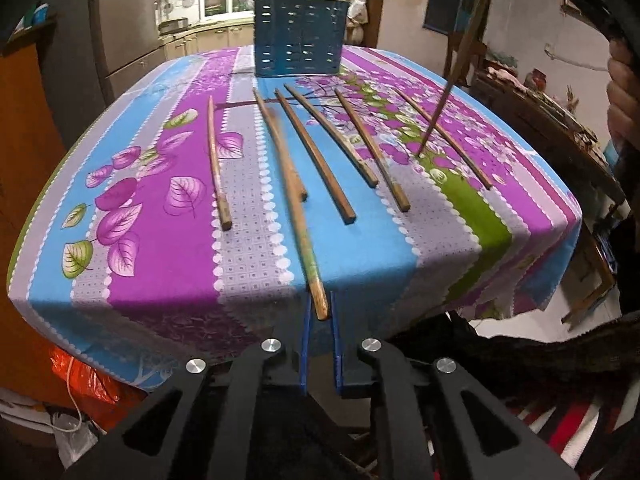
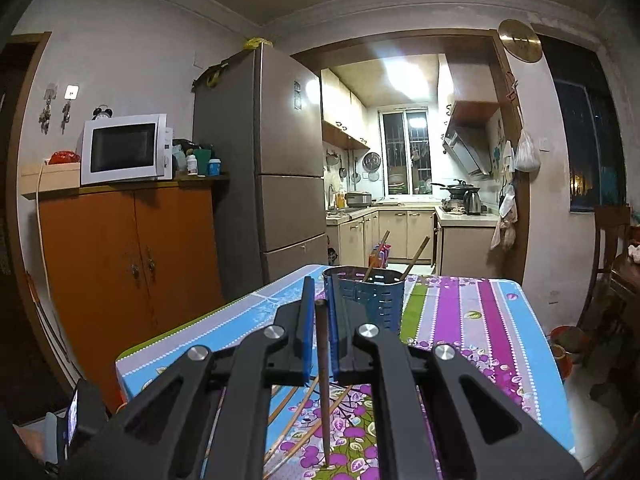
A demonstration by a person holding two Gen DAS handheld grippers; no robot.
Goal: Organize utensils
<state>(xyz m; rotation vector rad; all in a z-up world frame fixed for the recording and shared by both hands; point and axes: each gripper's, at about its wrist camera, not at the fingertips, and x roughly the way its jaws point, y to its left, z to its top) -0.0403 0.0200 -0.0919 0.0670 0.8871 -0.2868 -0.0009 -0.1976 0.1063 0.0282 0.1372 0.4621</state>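
Chopsticks gripped in both claws

My left gripper pinches the near end of a long brown wooden chopstick lying on the floral purple-and-blue tablecloth. My right gripper clamps a dark chopstick upright, tip on the cloth. Beyond stands the perforated blue metal holder.

Nothing legible anywhere. The sticker on the fridge side, at the left of the kitchen doorway, is too small to make out, and the round gold wall clock at the far right shows no readable numerals.
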